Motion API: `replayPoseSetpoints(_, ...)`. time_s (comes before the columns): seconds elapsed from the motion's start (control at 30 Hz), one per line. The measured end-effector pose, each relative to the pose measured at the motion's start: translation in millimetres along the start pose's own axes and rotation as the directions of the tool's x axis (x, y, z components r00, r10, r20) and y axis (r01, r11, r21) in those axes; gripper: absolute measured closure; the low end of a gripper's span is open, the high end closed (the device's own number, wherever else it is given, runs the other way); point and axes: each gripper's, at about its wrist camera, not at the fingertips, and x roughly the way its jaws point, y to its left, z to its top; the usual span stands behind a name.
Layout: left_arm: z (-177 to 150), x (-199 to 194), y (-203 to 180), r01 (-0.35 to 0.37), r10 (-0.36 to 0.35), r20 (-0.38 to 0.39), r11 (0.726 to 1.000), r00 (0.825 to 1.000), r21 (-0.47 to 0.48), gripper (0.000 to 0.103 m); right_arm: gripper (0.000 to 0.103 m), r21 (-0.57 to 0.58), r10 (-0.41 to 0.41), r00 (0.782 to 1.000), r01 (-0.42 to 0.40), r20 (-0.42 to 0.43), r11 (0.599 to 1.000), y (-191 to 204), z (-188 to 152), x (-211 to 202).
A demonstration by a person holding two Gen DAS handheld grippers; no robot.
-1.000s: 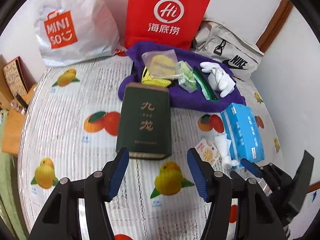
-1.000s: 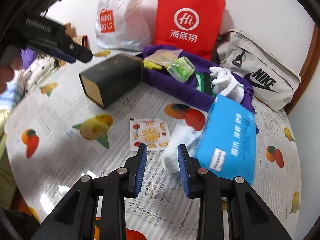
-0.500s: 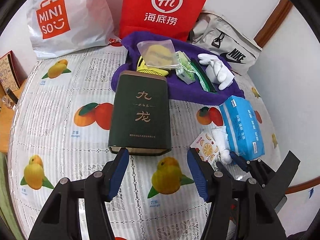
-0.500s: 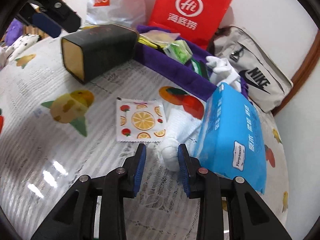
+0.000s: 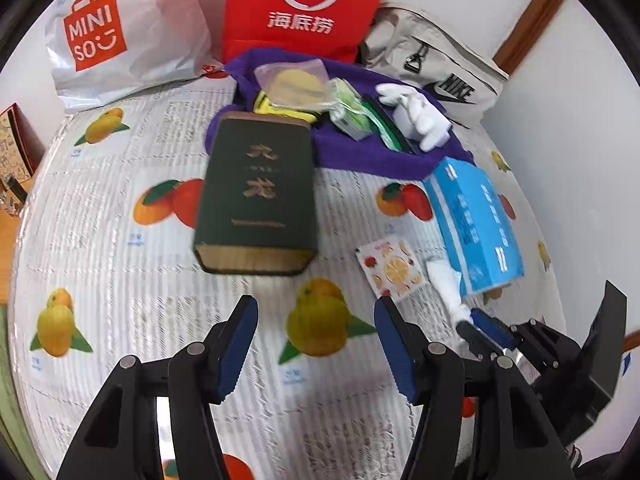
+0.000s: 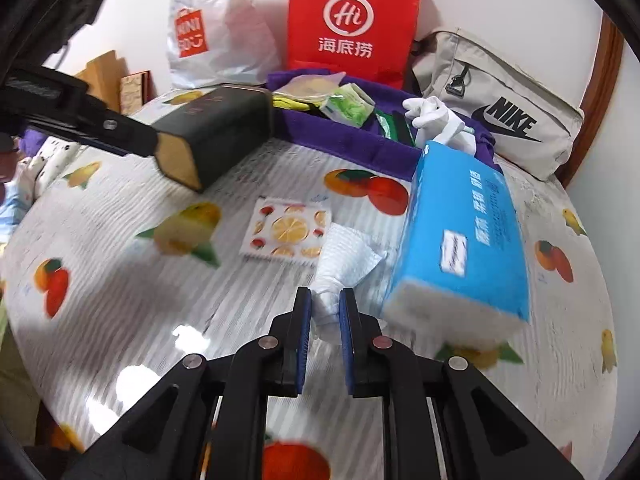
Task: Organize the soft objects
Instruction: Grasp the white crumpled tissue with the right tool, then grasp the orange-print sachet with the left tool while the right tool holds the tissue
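Right tool (image 6: 325, 307) just closing, seemingly pinching white tissue twist (image 6: 340, 264) at lower centre; lift straight up, clear of blue tissue pack (image 6: 464, 236); left tool (image 5: 316, 344) half open, empty.

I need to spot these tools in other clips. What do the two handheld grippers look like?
Both the left gripper and the right gripper have black angular frames with silver round rivets at the joints, and two flat fingers faced with ribbed blue pads. No cables or markings show.
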Motion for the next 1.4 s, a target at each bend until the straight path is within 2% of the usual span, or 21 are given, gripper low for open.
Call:
replayPoseSetpoints(0.1, -10, 9, -10, 0.010, -0.010, -0.023, 1.000, 1.000, 0.007, 0.044, 0.088, 0.003, 0.026, 0.999, -0.026, -0.021, 1.000, 0, -13, -8)
replayPoseSetpoints(0.27, -21, 15, -18, 0.012, -0.012, -0.048, 1.000, 0.999, -0.002, 0.044, 0.085, -0.004, 0.014, 1.000, -0.014, -0.022, 1.000, -4, -26, -10)
replayPoseSetpoints(0.33, -22, 14, -19, -0.002, 0.002, -0.048, 1.000, 0.999, -0.005, 0.044, 0.070, 0.003, 0.027, 1.000, -0.027, -0.012, 1.000, -4, -26, -9)
replayPoseSetpoints(0.4, -23, 12, -20, -0.008, 0.008, -0.048, 1.000, 0.999, -0.010, 0.044, 0.061, 0.007, 0.033, 0.999, -0.033, -0.007, 0.999, -5, -25, -6)
replayPoseSetpoints(0.5, -23, 12, -21, -0.026, 0.025, -0.052, 1.000, 0.998, -0.008, 0.044, 0.062, 0.000, 0.038, 0.999, -0.038, -0.011, 0.999, -5, -24, 4)
replayPoseSetpoints(0.53, -22, 14, -22, -0.030, 0.029, -0.055, 1.000, 0.998, -0.009, 0.044, 0.072, 0.002, 0.049, 0.999, -0.049, -0.019, 0.999, -5, -25, 9)
replayPoseSetpoints(0.6, -20, 19, -24, -0.030, 0.029, -0.064, 0.999, 0.998, -0.011, 0.044, 0.082, 0.009, 0.073, 0.997, -0.073, -0.015, 0.997, -7, -28, 11)
replayPoseSetpoints(0.77, -19, 39, -43, -0.014, 0.015, -0.087, 1.000, 0.996, 0.005, 0.044, 0.082, 0.041, 0.103, 0.995, -0.103, -0.002, 0.994, -20, -34, -4)
replayPoseSetpoints(0.97, -12, 67, -65, -0.014, 0.012, -0.052, 0.999, 0.999, -0.039, 0.042, 0.082, 0.071, 0.117, 0.993, -0.117, 0.004, 0.991, -51, -44, -33)
replayPoseSetpoints(1.1, -7, 86, -79, -0.075, 0.074, -0.029, 0.996, 0.997, -0.042, 0.040, 0.082, 0.074, 0.077, 0.997, -0.076, -0.009, 0.994, -72, -56, -43)
replayPoseSetpoints(1.13, -5, 88, -83, -0.100, 0.099, -0.009, 0.994, 0.995, -0.036, 0.035, 0.082, 0.081, 0.062, 0.998, -0.061, -0.013, 0.995, -78, -61, -44)
replayPoseSetpoints(1.2, -4, 92, -90, -0.144, 0.145, 0.011, 0.989, 0.989, -0.027, 0.033, 0.082, 0.104, 0.051, 0.998, -0.048, -0.030, 0.993, -90, -67, -43)
replayPoseSetpoints(1.33, 1, 102, -99, -0.192, 0.193, 0.032, 0.981, 0.981, -0.017, 0.019, 0.082, 0.165, 0.033, 0.999, -0.026, -0.041, 0.986, -114, -76, -44)
replayPoseSetpoints(1.4, 3, 108, -106, -0.241, 0.241, 0.034, 0.971, 0.970, 0.007, 0.018, 0.082, 0.195, 0.024, 0.999, -0.017, -0.035, 0.981, -123, -77, -45)
